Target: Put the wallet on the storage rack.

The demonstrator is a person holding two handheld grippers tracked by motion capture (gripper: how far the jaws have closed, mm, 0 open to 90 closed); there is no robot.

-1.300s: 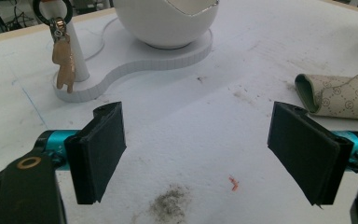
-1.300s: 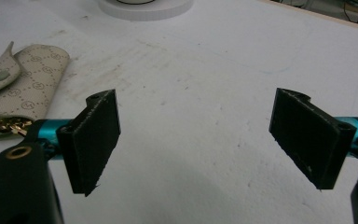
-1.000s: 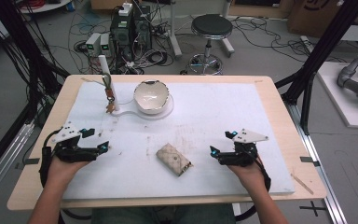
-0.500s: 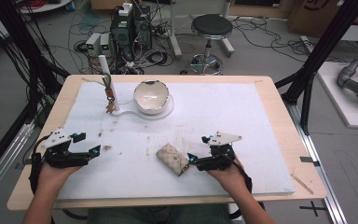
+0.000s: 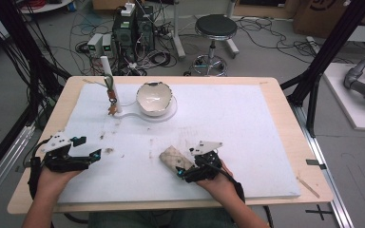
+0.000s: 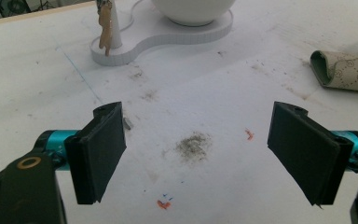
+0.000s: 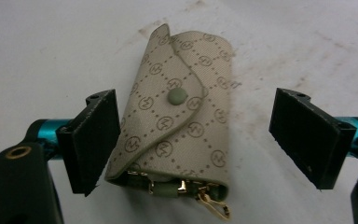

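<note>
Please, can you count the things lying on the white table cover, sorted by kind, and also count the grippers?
Key pouch, beige with a green snap: 1
Bowl, white: 1
White stand with an upright post: 1
Grippers, both open: 2, the left gripper over bare cover and the right gripper around the pouch
Total: 5
</note>
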